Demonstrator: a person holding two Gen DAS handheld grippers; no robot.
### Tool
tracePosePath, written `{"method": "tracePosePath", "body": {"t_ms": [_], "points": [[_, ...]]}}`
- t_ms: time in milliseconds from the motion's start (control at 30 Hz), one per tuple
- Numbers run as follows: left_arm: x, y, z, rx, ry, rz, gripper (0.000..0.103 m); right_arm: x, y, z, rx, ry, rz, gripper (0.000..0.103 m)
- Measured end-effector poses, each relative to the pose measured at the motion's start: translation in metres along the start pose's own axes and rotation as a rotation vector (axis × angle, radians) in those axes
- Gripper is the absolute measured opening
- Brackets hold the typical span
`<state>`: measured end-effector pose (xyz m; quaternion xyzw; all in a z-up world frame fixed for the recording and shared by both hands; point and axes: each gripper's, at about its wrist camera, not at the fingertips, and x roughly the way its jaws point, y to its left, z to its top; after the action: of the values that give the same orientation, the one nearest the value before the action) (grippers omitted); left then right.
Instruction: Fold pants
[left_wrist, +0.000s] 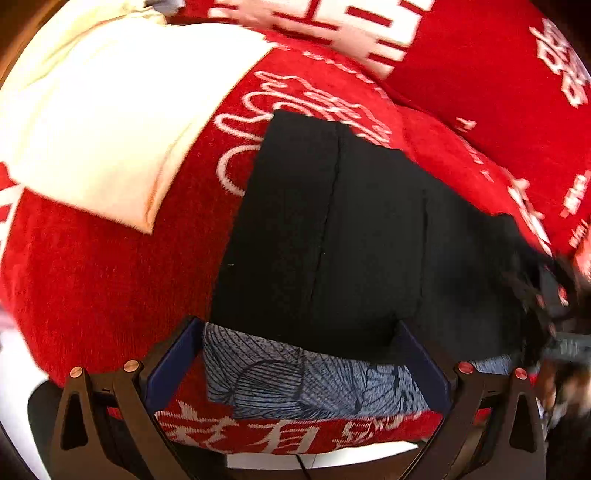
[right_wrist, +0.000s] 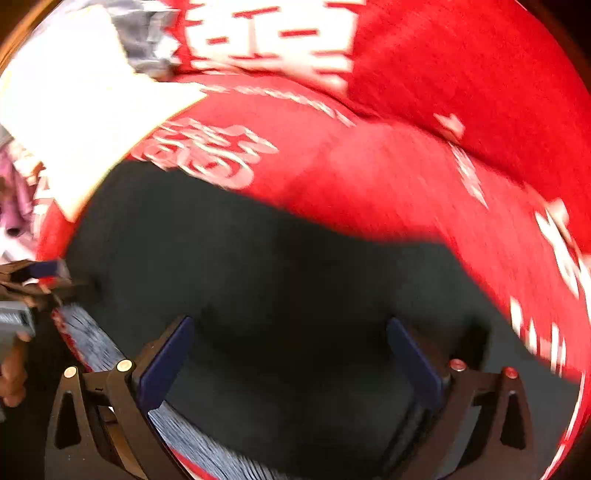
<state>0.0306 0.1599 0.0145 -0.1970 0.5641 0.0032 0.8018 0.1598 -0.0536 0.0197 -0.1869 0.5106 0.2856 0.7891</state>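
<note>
Here, in the left wrist view, the black pants (left_wrist: 362, 236) lie flat across the centre of the frame on a red blanket (left_wrist: 110, 280) with white characters. A cream cloth (left_wrist: 110, 122) rests in the upper left, apart from the pants. At the lower edge, a blue patterned fabric (left_wrist: 295, 380) shows under the near border of the pants. The left gripper (left_wrist: 299, 354) stands wide, its fingers on both sides of this border, holding nothing.

In the right wrist view, which is blurred, the pants (right_wrist: 258, 266) fill the lower middle. The right gripper (right_wrist: 288, 354) is also wide and empty, above the dark cloth.

I judge that the step is to take the near edge. Both grippers should pinch only the black layer, not the patterned fabric, at the same height, and then lift together so the fold stays straight.
</note>
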Motion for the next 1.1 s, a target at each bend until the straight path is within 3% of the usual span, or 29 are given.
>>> {"method": "tracePosePath", "body": {"t_ms": [133,233,367,433,533,567,633,667,733,933,1033,1067,1100], "points": [[-0.001,-0.004,0.001,0.114,0.02,-0.001,0.103,0.034,0.034,0.036,-0.252,0.061,0.084,0.103],[-0.005,-0.003,-0.001,0.167,0.014,0.01,0.103,0.06,0.048,0.054,-0.37,0.116,0.121,0.103],[-0.011,0.018,0.003,0.118,-0.009,-0.015,0.103,0.09,0.04,0.068,-0.347,0.213,0.314,0.103],[-0.012,0.026,0.009,0.093,-0.015,-0.066,0.103,0.102,0.03,0.067,-0.283,0.25,0.427,0.103],[-0.014,0.028,0.013,0.102,-0.014,-0.087,0.103,0.1,0.03,0.062,-0.29,0.255,0.484,0.099],[-0.013,0.028,0.015,0.107,-0.013,-0.094,0.103,0.095,0.034,0.059,-0.316,0.259,0.493,0.097],[-0.011,0.027,0.021,0.118,-0.015,-0.126,0.103,0.077,0.042,0.054,-0.388,0.227,0.456,0.068],[-0.007,0.023,0.027,0.123,-0.012,-0.144,0.103,0.07,0.043,0.053,-0.393,0.211,0.441,0.06],[-0.009,0.024,0.033,0.134,-0.004,-0.183,0.103,0.052,0.04,0.05,-0.395,0.168,0.411,0.03],[0.001,0.01,0.05,0.218,0.009,-0.305,0.103,-0.007,0.046,0.034,-0.433,0.025,0.403,0.025],[0.019,-0.018,0.061,0.268,0.075,-0.392,0.103,-0.019,0.05,0.027,-0.457,-0.008,0.376,0.025],[0.02,-0.026,0.059,0.294,0.087,-0.39,0.102,-0.021,0.048,0.023,-0.459,-0.008,0.363,0.025],[0.022,-0.038,0.055,0.347,0.08,-0.327,0.087,-0.018,0.047,0.025,-0.453,-0.001,0.345,0.025]]}}
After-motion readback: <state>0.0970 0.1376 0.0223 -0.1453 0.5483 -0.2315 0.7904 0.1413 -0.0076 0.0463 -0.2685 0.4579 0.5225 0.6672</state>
